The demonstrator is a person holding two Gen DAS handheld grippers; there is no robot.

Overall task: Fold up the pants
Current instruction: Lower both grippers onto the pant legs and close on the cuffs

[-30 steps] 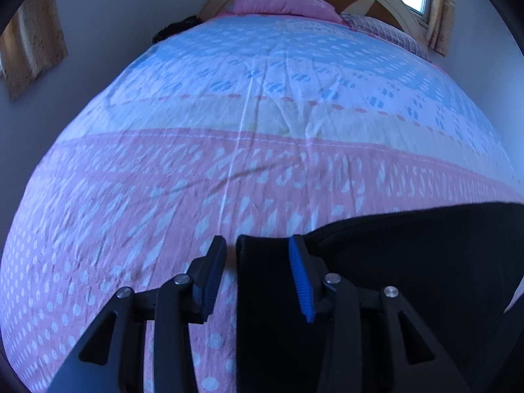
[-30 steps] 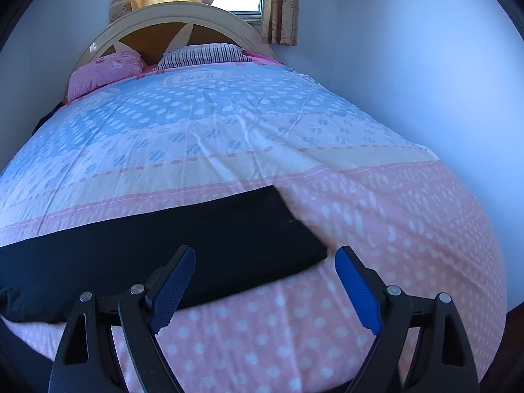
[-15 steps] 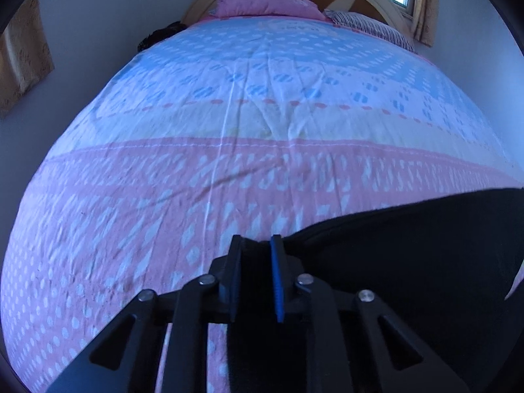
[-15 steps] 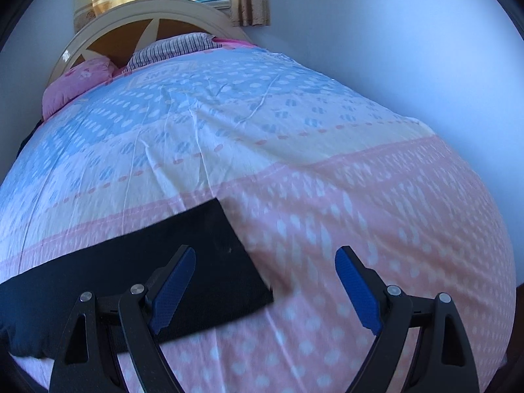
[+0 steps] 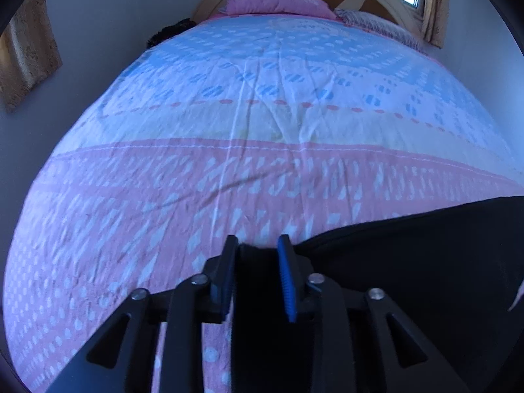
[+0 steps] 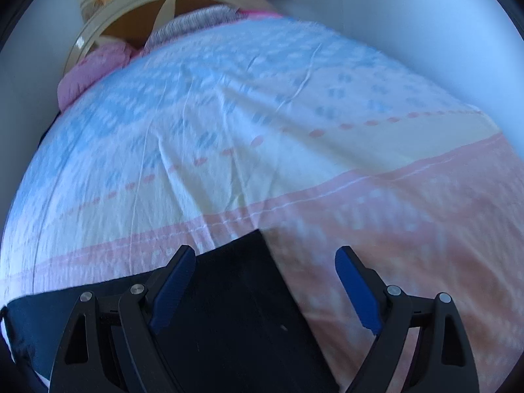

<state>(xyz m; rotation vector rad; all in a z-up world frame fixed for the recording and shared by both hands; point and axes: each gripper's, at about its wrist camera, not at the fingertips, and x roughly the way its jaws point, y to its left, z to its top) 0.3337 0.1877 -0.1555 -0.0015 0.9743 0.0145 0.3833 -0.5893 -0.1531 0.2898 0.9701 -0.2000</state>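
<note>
Black pants [image 5: 409, 262] lie across the pink band of the bedspread [image 5: 229, 114], running off to the right. My left gripper [image 5: 256, 262] is shut on the pants' left end, and black cloth fills the narrow gap between its blue pads. In the right wrist view the pants [image 6: 229, 311] end in a straight hem with a corner near the middle of the frame. My right gripper [image 6: 265, 255] is wide open just above that end. Its left finger is over the cloth and its right finger over bare bedspread.
The bed carries a dotted bedspread [image 6: 262, 114] in blue, cream and pink bands. A pink pillow [image 5: 275, 0] and a striped pillow [image 6: 196, 23] lie against the rounded headboard [image 6: 157, 0]. A wall [image 6: 409, 16] runs close along the bed's right side.
My left gripper closed on the pants' end; its pads now stand slightly wider apart than half a second ago. My right gripper, still open, moved left over the hem.
</note>
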